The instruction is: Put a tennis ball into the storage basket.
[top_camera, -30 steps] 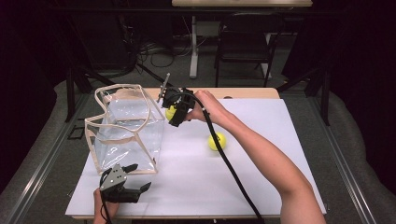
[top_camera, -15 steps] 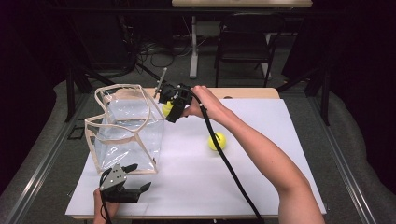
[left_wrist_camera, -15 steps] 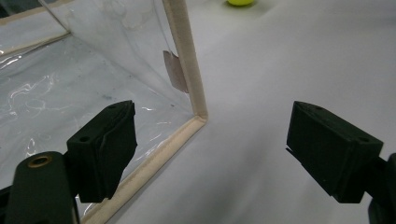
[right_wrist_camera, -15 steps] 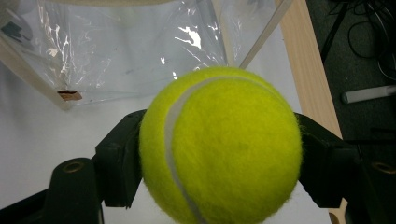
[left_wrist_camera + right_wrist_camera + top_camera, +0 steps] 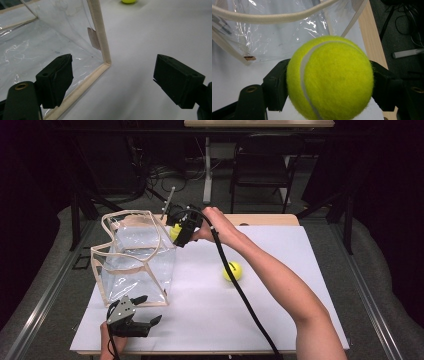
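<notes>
A yellow tennis ball (image 5: 329,77) is clamped between the jaws of my right gripper (image 5: 176,233), which hangs just right of the rim of a clear plastic bag (image 5: 135,262) with a beige trim. The same trim (image 5: 274,16) curves right above the ball in the right gripper view. A second tennis ball (image 5: 232,270) lies on the white table (image 5: 280,320), and its top edge peeks in as a yellow ball (image 5: 128,1) far off in the left gripper view. My left gripper (image 5: 145,312) rests open near the table's front left, its jaws astride the bag's lower corner (image 5: 106,63).
A wooden strip (image 5: 270,219) runs along the table's far edge. Behind it stand a dark chair (image 5: 260,170) and a table leg (image 5: 206,170), with cables on the floor. The right gripper's black cable (image 5: 245,300) trails across the white surface.
My right gripper has carried the ball slightly left and up, closer to the bag's rim. The left gripper and the loose ball have kept still.
</notes>
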Available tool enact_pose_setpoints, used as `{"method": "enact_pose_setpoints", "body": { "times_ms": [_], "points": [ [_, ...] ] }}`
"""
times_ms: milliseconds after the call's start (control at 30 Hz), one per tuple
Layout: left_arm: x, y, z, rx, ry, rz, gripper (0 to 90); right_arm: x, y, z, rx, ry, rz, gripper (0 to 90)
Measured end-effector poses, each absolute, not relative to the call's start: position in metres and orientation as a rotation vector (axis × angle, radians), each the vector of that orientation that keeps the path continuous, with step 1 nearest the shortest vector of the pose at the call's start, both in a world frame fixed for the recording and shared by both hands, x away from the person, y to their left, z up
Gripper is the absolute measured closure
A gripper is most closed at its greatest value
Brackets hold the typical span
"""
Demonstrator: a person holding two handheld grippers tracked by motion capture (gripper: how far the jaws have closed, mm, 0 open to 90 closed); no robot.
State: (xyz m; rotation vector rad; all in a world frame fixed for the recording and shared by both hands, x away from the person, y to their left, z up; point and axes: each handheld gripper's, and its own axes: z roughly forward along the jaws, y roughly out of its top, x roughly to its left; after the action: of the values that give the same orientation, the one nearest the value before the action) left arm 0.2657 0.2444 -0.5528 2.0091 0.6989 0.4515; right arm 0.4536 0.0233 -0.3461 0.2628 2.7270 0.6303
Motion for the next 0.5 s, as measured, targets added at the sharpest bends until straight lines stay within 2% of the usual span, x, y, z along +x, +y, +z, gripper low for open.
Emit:
{"method": "enact_pose_setpoints", "body": {
  "times_ms": [500],
  "points": [
    [0.2662, 0.2444, -0.5528, 2.01, 0.698, 0.453, 15.9, 0.4547, 0.0295, -0.3354, 0.258, 2.709, 0.664, 26.4]
  ]
}}
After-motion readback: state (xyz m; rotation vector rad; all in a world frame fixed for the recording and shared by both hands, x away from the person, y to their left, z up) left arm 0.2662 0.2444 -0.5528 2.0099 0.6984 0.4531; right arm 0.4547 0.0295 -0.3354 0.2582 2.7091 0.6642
